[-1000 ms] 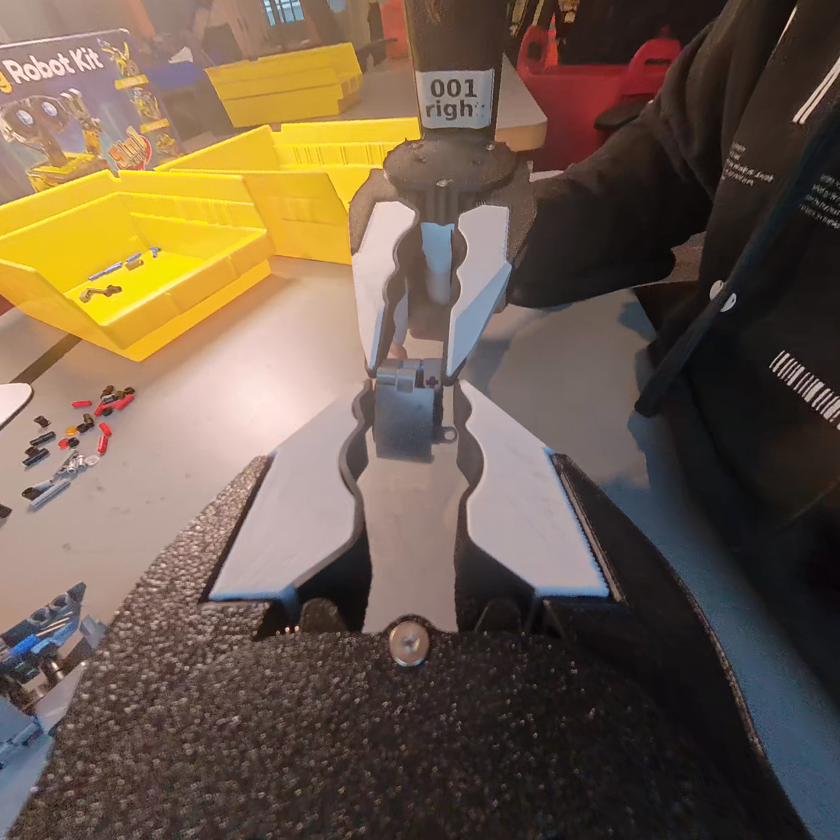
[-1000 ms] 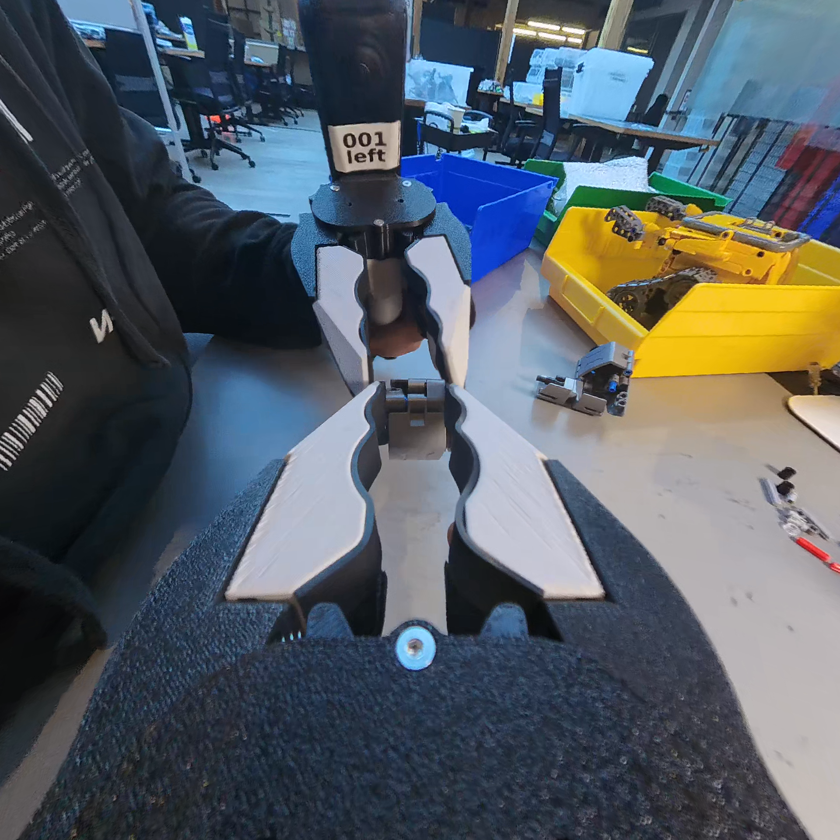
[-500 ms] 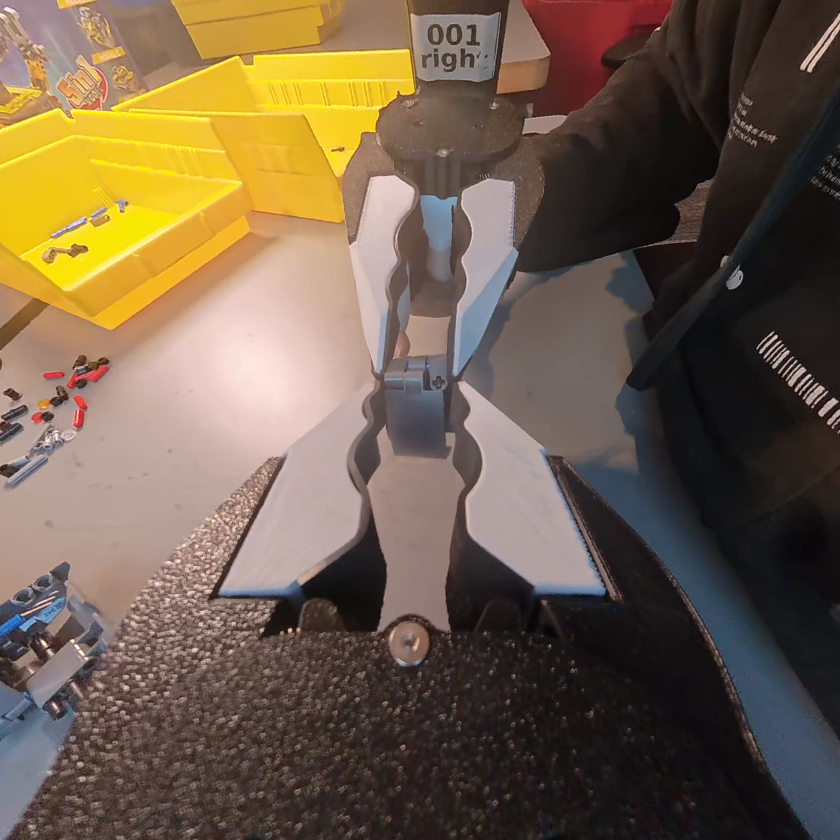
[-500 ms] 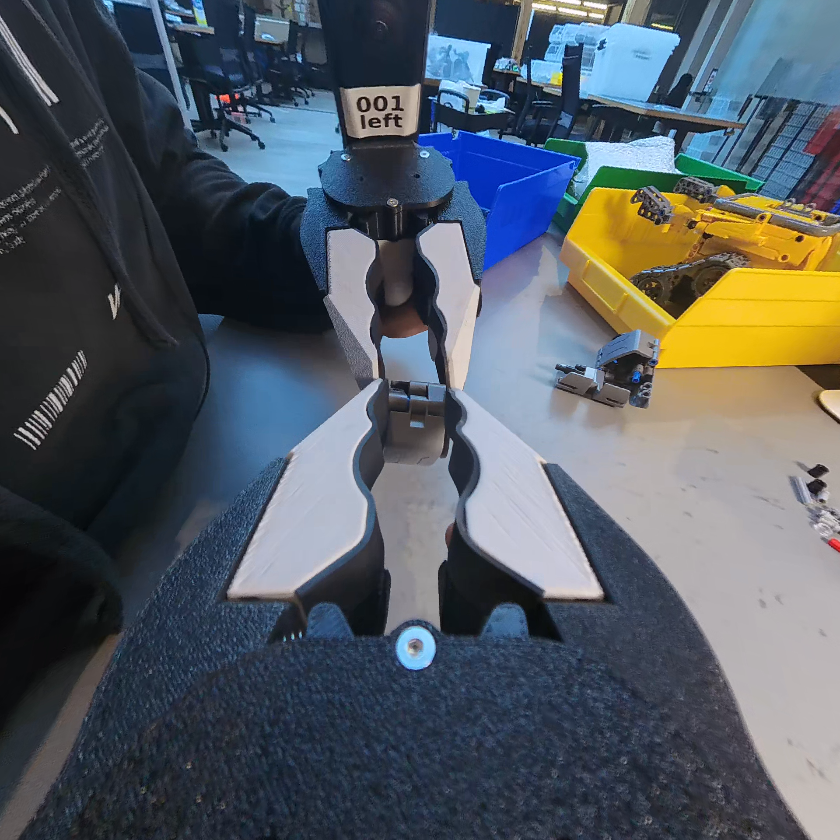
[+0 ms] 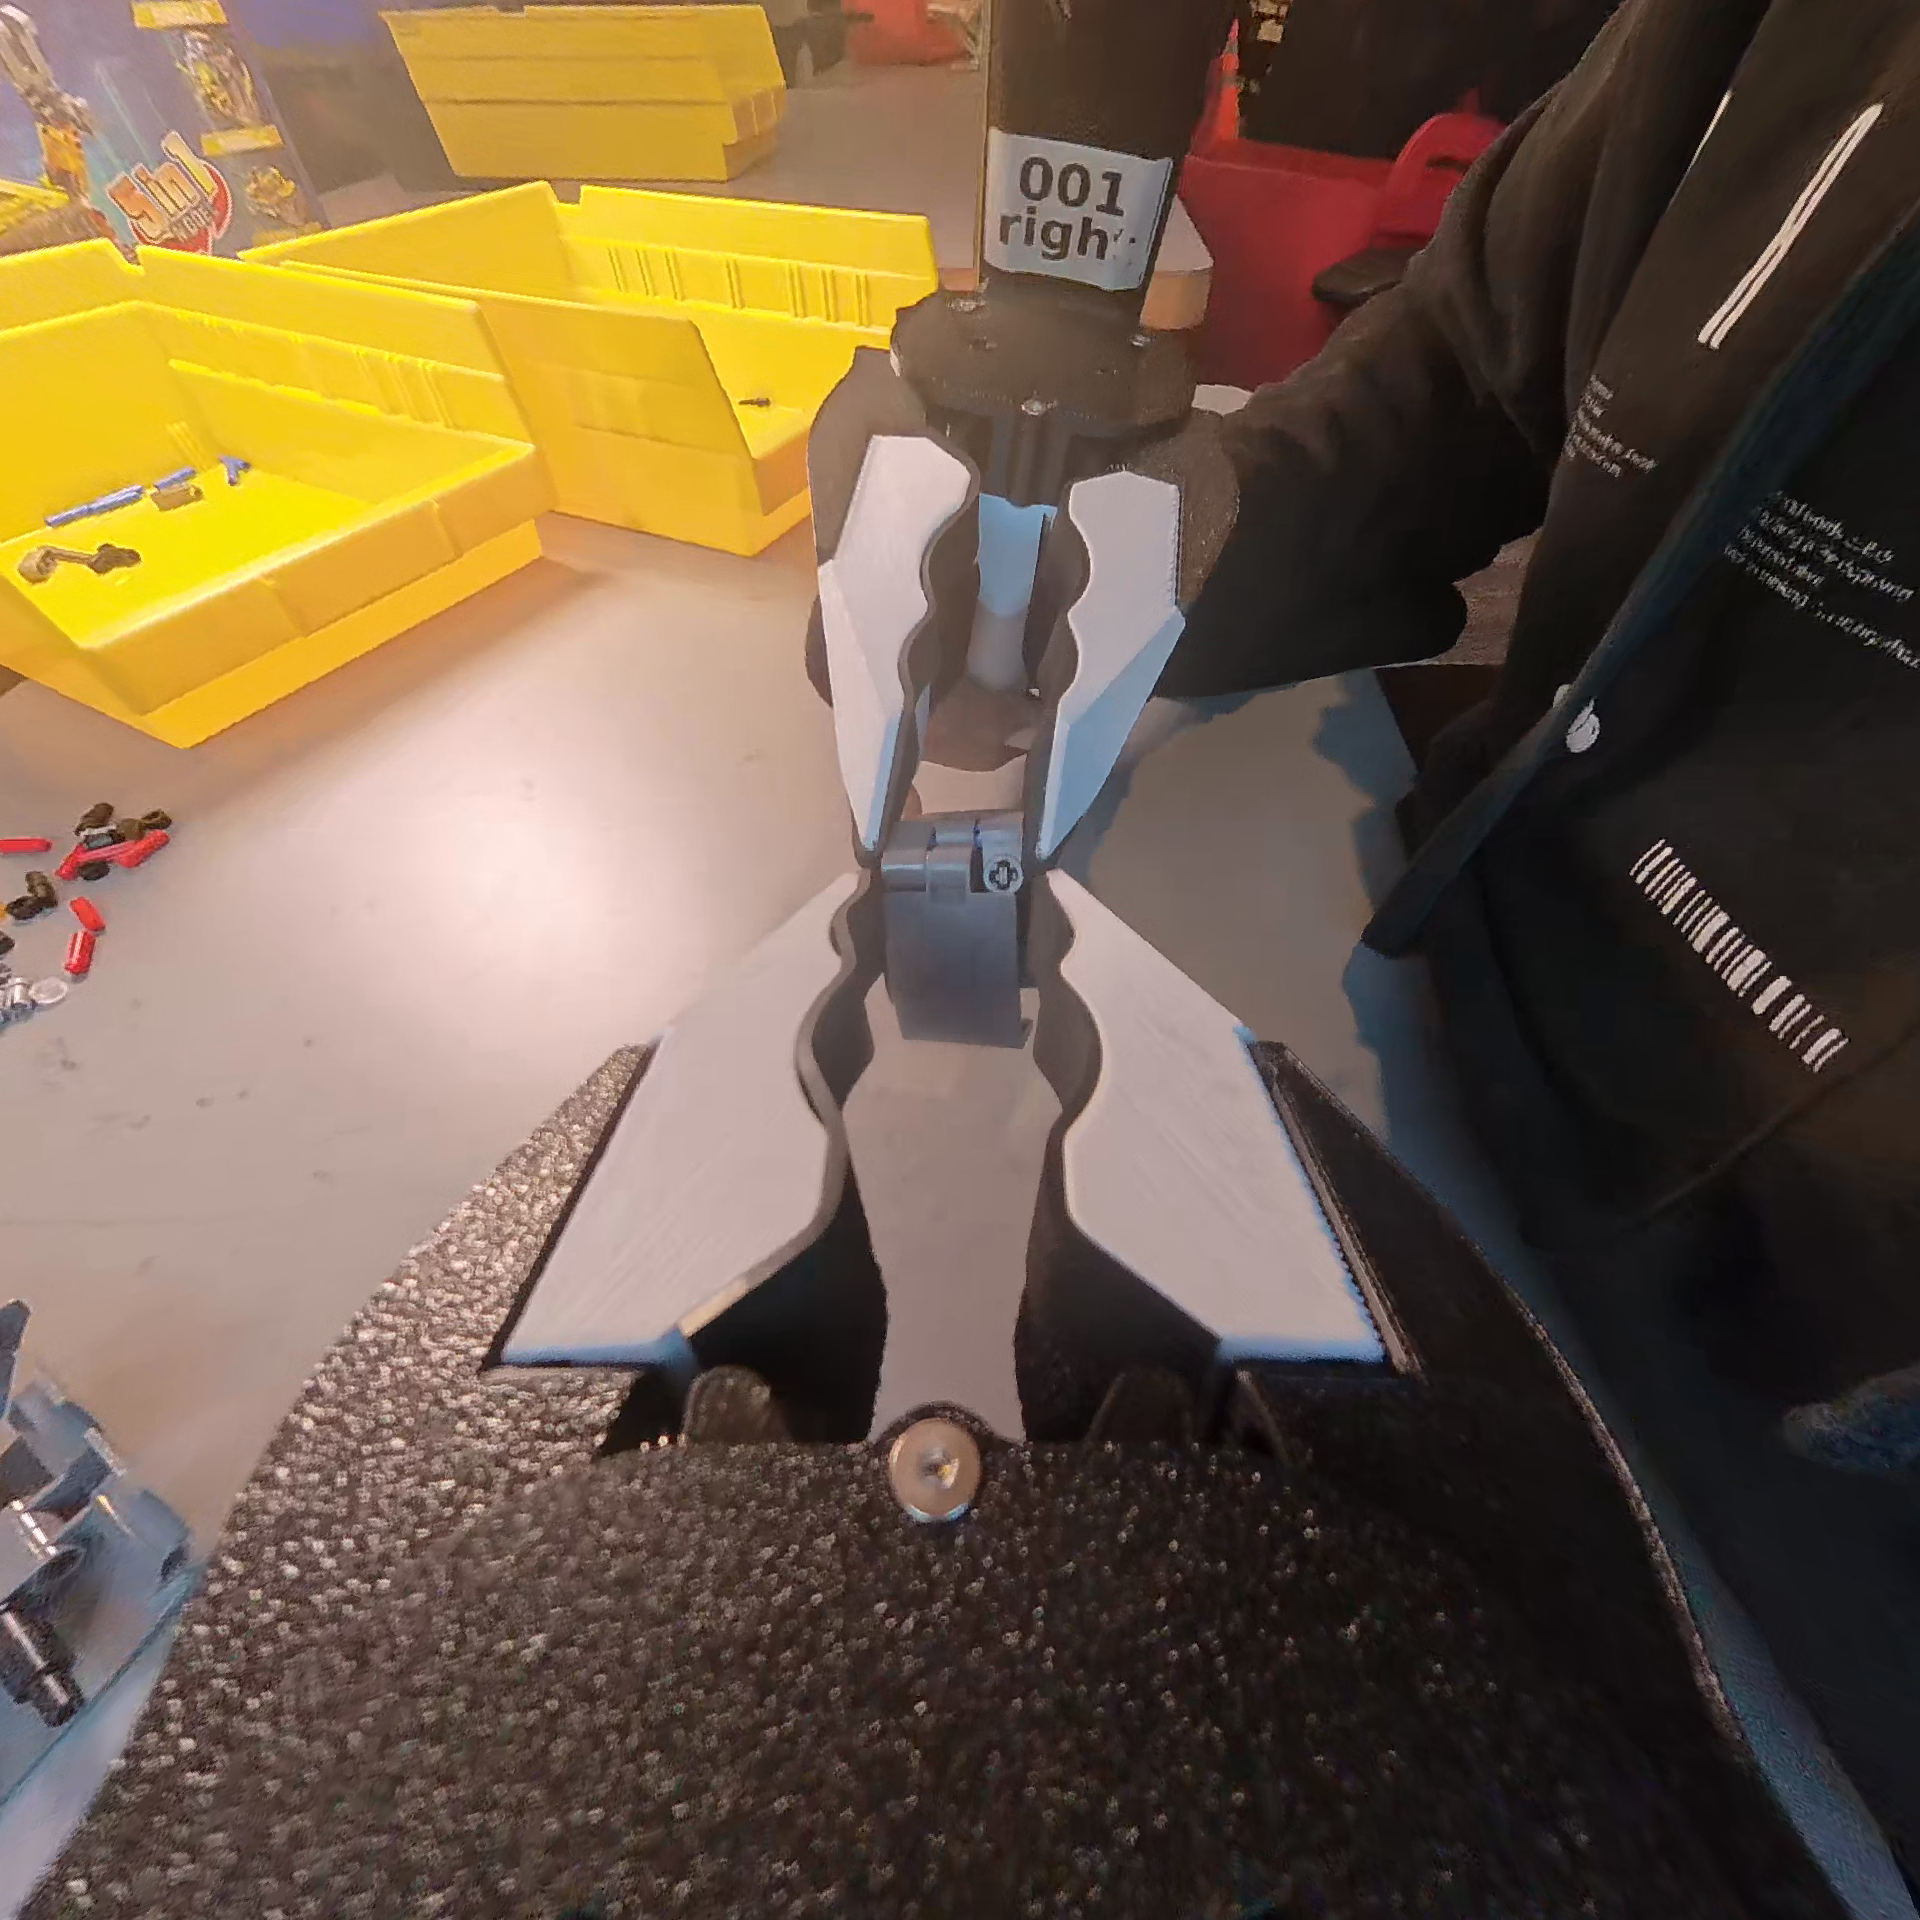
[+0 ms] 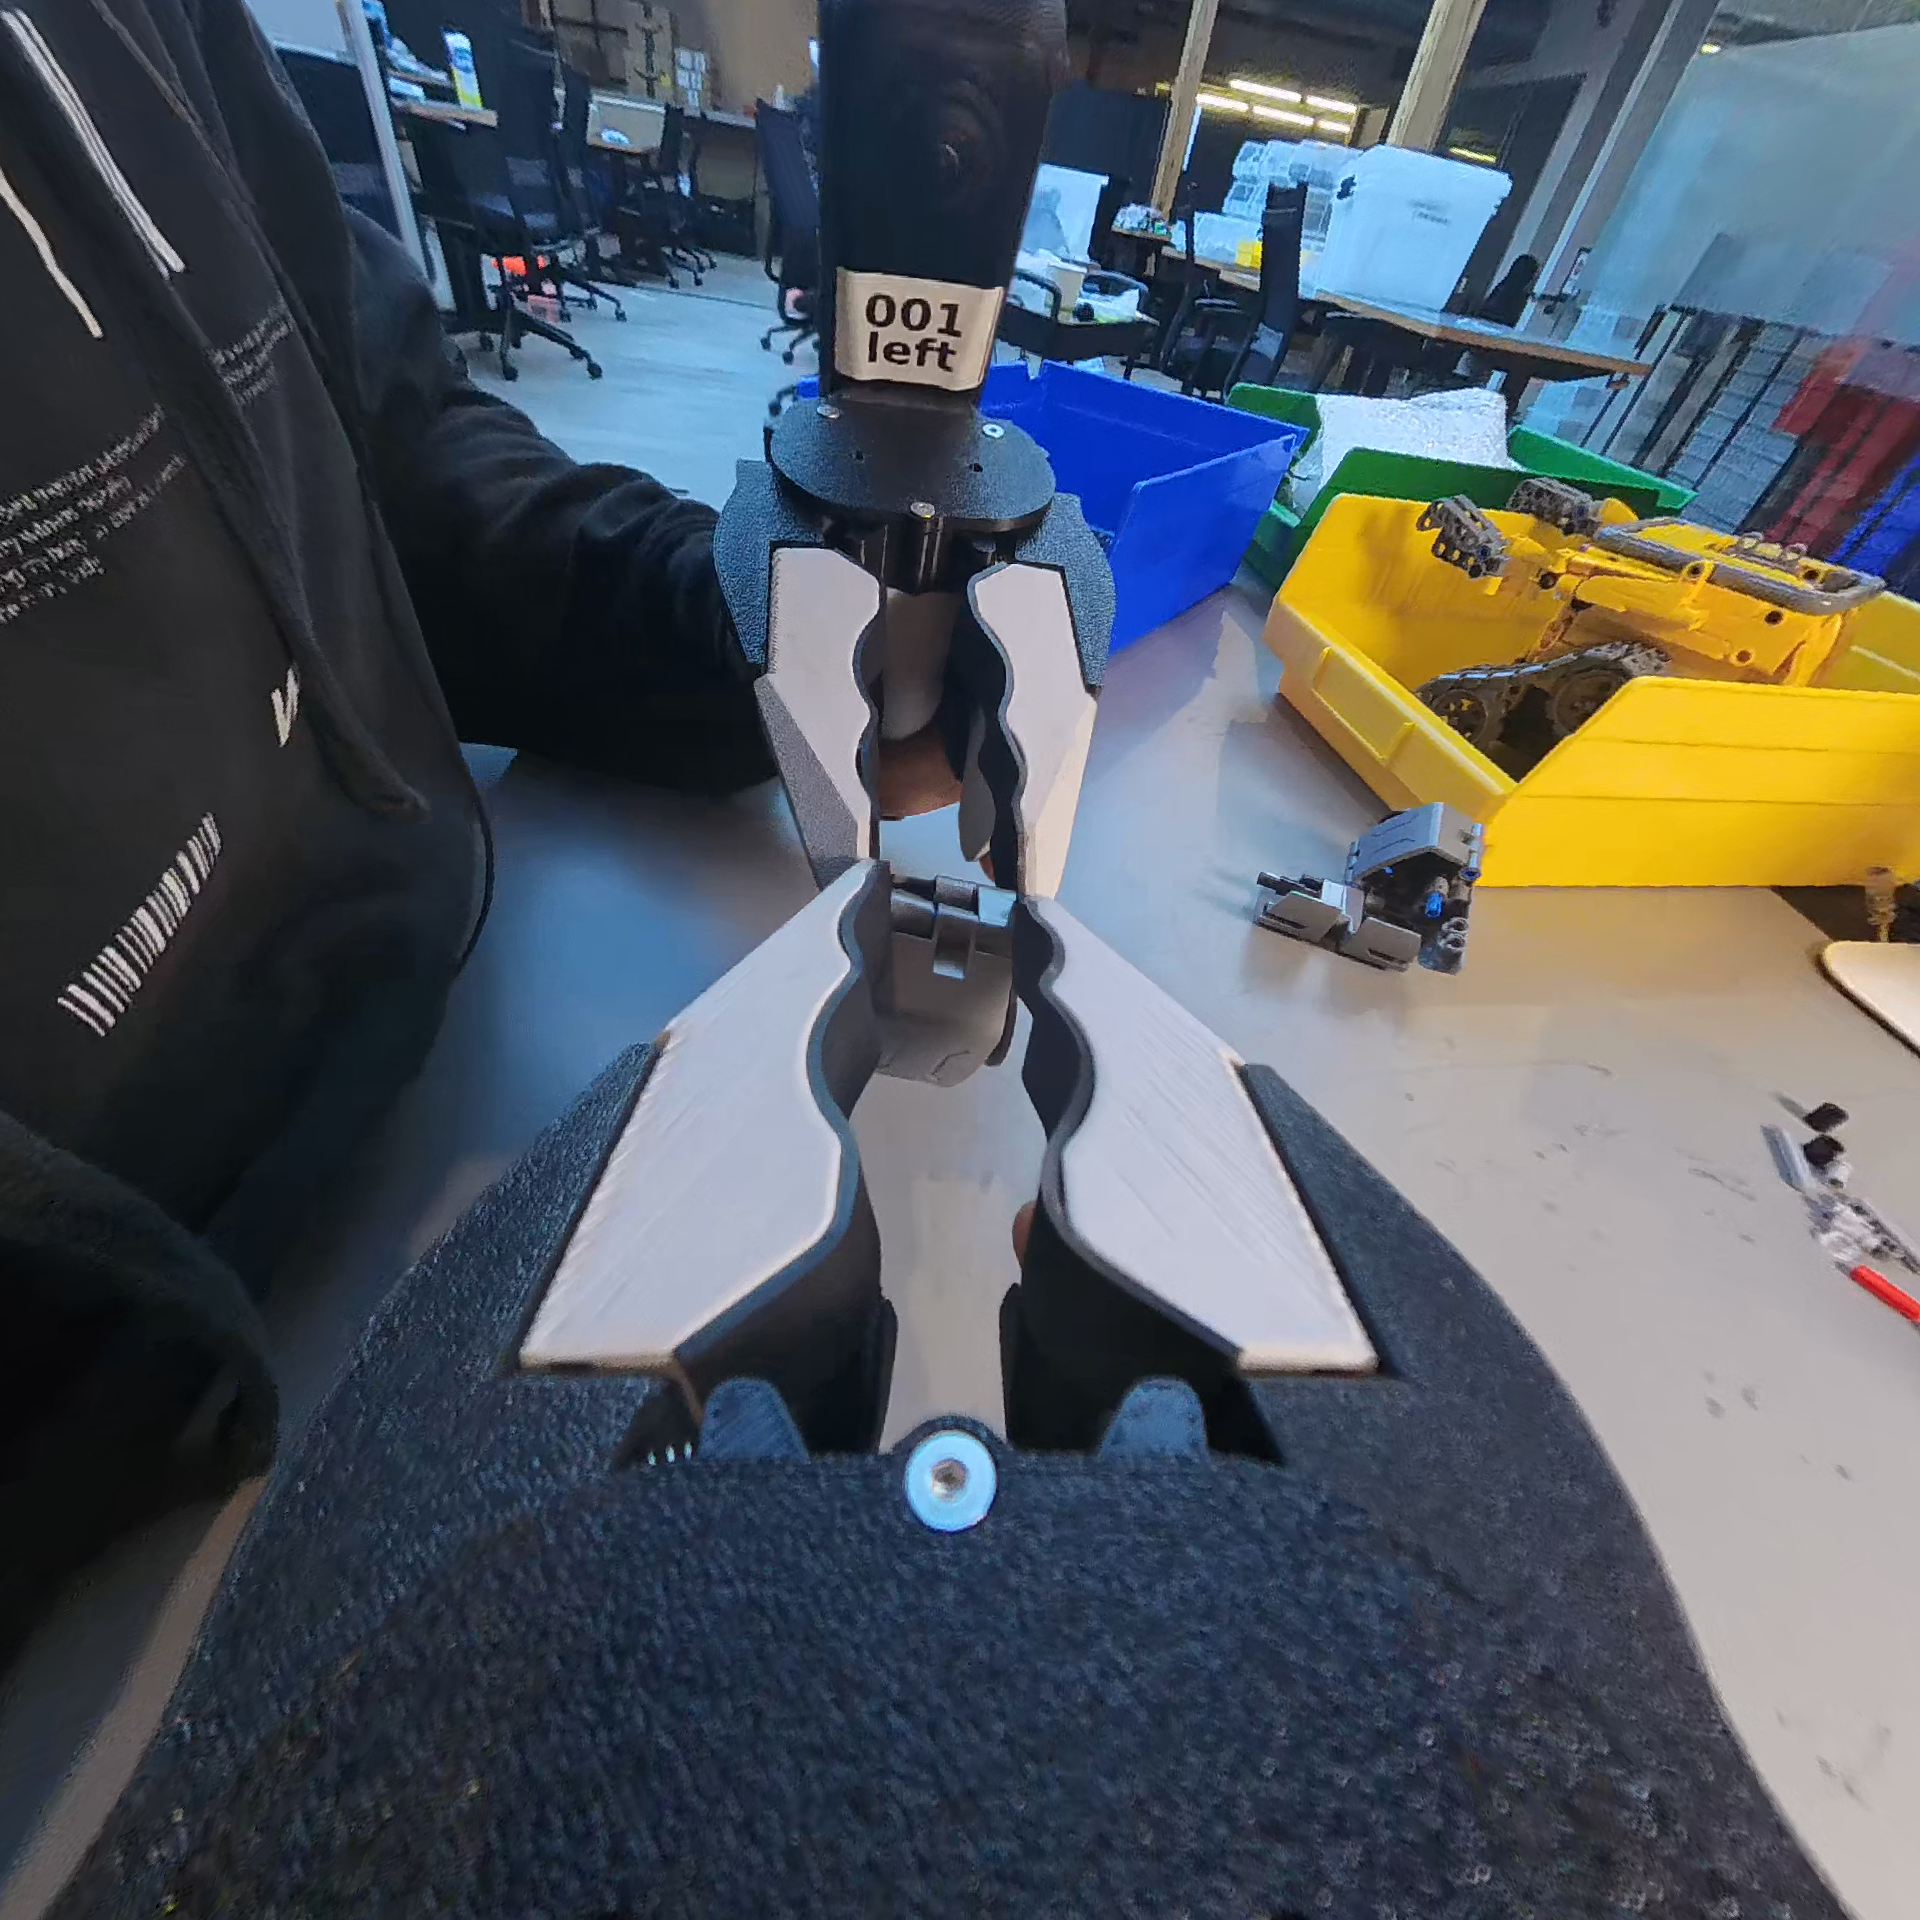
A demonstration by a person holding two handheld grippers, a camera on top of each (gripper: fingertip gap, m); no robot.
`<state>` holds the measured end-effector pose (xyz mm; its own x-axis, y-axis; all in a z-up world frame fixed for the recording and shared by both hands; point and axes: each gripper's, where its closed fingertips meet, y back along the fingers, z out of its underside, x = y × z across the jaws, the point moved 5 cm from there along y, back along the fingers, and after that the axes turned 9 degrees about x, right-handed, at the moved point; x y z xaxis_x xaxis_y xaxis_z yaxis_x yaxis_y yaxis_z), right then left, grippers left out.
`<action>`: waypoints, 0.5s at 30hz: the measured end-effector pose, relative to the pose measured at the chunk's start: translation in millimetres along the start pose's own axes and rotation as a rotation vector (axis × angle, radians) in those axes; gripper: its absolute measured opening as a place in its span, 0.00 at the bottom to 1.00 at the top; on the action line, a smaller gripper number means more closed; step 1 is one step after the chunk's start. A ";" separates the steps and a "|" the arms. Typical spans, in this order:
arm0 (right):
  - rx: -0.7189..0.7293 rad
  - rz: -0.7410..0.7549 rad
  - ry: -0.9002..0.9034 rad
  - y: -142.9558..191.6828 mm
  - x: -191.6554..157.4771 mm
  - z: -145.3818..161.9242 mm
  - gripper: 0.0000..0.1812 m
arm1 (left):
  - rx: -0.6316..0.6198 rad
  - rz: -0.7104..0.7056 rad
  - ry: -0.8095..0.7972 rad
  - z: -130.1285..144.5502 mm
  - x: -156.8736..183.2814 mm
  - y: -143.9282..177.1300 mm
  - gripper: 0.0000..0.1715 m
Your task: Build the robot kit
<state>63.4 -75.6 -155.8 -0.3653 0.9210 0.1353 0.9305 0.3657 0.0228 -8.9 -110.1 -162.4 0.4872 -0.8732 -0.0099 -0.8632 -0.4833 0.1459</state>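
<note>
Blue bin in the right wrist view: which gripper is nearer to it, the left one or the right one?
Left. The left gripper stands just before the blue bin; the right gripper is farther back, across the grey piece that both sets of fingers pinch.

Left gripper (image 5: pixel 951 914) and right gripper (image 6: pixel 951 914) meet tip-to-tip, fingers narrowed, both clamping.
</note>
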 end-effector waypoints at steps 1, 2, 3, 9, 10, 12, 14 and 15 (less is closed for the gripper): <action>0.002 0.004 0.016 0.0 -0.3 -0.1 0.10 | 0.006 -0.002 0.005 -0.2 0.0 0.2 0.15; 0.008 -0.002 0.006 -0.1 0.3 -0.6 0.10 | 0.012 -0.005 0.009 -1.0 0.0 0.3 0.15; 0.022 -0.010 -0.008 0.0 1.0 -1.6 0.11 | 0.026 -0.009 0.000 -3.3 -0.4 0.7 0.15; 0.161 -0.034 -0.072 5.4 7.6 -22.4 0.17 | 0.066 -0.088 -0.263 -19.2 3.5 3.5 0.17; 0.176 -0.039 -0.087 8.9 9.4 -22.7 0.20 | 0.056 -0.107 -0.304 -17.3 4.2 3.7 0.17; 0.134 -0.061 -0.107 14.0 11.3 -15.5 0.25 | 0.048 -0.127 -0.354 -14.0 5.4 3.5 0.17; 0.045 -0.064 -0.063 12.6 9.5 -3.4 0.27 | 0.056 -0.143 -0.379 -14.9 5.6 2.7 0.17; 0.013 -0.074 -0.034 9.9 5.9 0.5 0.27 | 0.068 -0.142 -0.385 -16.6 6.2 2.3 0.17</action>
<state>70.4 -66.5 -155.3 -0.4339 0.8953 0.1004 0.9005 0.4344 0.0184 -5.7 -115.6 -145.7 0.5280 -0.7512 -0.3962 -0.8043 -0.5921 0.0507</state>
